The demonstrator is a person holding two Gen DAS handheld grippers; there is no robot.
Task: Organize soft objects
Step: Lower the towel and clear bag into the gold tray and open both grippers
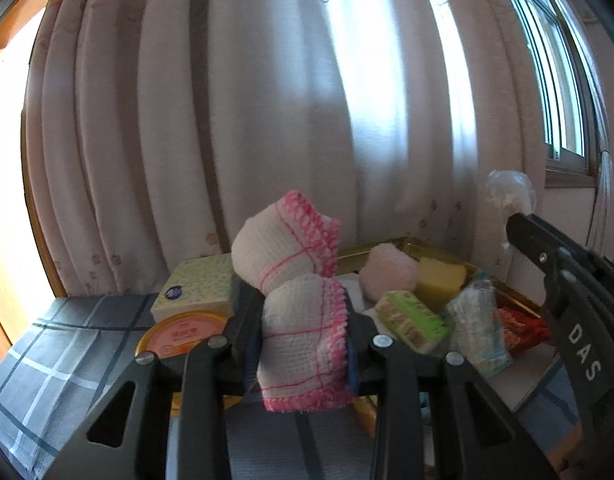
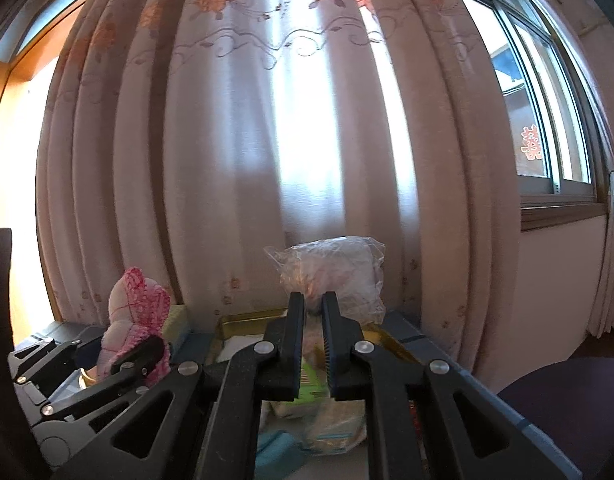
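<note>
Since left gripper pinches the floppy pink-edged cloth mid-fold and right gripper clamps the crinkly plastic bag, both light, grip bunched material.

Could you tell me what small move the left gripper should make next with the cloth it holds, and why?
Probably carry it toward the gold tray and lower it there: the left gripper is shut on the pink-edged cloth, held above the table, while the tray already holds the other soft items.
</note>
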